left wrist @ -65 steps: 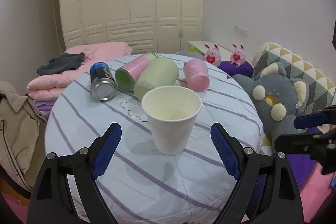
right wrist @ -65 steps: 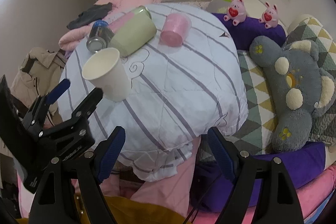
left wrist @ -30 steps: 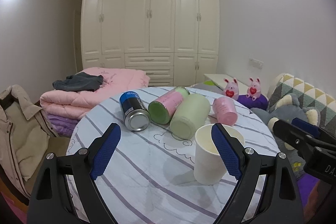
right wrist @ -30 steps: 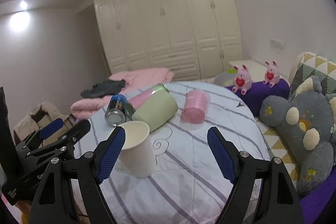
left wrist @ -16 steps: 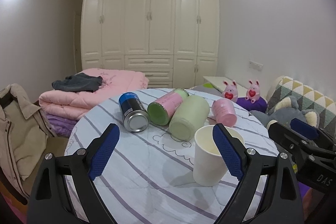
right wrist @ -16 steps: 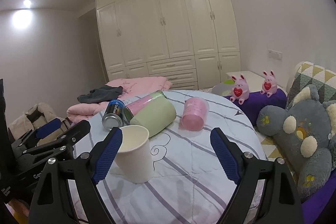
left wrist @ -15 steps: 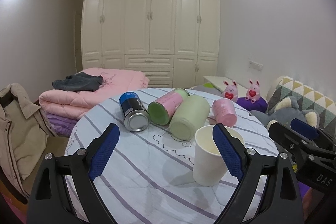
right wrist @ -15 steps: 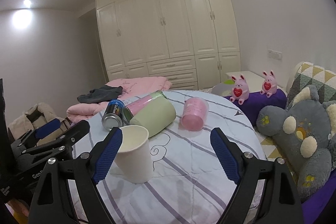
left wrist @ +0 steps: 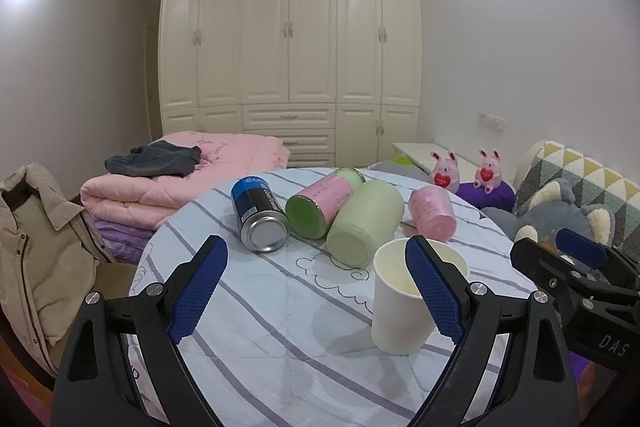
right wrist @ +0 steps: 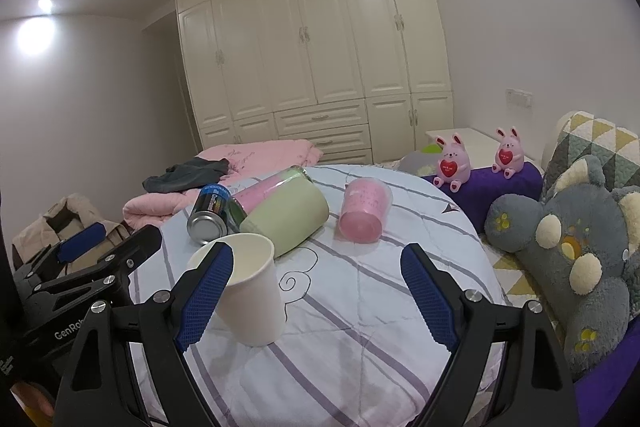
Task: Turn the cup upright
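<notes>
A white paper cup stands upright, mouth up, on the striped round table; it also shows in the right wrist view. My left gripper is open and empty, held back from the table, with the cup behind its right finger. My right gripper is open and empty, with the cup behind its left finger. Each gripper shows at the edge of the other's view.
Behind the cup lie a blue can, a pink canister, a pale green cup and a pink cup, all on their sides. A grey plush bear sits at the right. Folded pink bedding lies beyond.
Both grippers pulled back from the cup and tilted up to a level view over the last two seconds. In the last half second almost nothing moved. The cup stands where it was.
</notes>
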`<state>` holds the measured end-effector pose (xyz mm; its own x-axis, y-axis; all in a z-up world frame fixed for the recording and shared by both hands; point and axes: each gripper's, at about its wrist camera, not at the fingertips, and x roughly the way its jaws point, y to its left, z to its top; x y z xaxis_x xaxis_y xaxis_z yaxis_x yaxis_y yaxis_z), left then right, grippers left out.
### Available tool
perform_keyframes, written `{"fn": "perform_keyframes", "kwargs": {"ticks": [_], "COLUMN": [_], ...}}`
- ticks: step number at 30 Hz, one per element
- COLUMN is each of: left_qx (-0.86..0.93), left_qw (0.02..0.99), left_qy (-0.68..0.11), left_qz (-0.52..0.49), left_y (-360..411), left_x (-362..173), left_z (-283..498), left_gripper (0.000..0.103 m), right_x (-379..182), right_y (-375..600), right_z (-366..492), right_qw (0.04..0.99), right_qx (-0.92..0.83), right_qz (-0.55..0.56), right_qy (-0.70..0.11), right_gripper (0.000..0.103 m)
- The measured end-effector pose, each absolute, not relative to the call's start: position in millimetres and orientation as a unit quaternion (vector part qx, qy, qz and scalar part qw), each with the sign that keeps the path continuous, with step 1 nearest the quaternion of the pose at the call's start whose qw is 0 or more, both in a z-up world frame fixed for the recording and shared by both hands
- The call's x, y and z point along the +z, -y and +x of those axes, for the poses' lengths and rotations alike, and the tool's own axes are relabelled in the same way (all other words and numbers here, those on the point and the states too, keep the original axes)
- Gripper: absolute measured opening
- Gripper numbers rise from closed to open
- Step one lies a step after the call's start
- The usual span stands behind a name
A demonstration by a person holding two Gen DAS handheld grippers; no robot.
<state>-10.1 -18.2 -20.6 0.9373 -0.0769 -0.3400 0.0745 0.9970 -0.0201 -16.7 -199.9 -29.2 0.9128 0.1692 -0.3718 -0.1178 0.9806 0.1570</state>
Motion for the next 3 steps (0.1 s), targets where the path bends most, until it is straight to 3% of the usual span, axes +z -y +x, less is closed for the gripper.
{"fn": "perform_keyframes", "kwargs": {"ticks": [3], "left_qx": [-0.031], "left_qw": [0.985], "left_qy": [-0.172], "left_qz": [-0.005], "left_y": [17.8], "left_x": [-21.0], "left_z": [-9.9], "left_gripper": [0.092], "right_x": [-29.3], "right_y": [198.3], "right_z": [-16.7], "right_qw": [0.976], "right_qx": [0.074], "right_qz": [0.062], "right_qy": [-0.197], "right_gripper": [0.087]}}
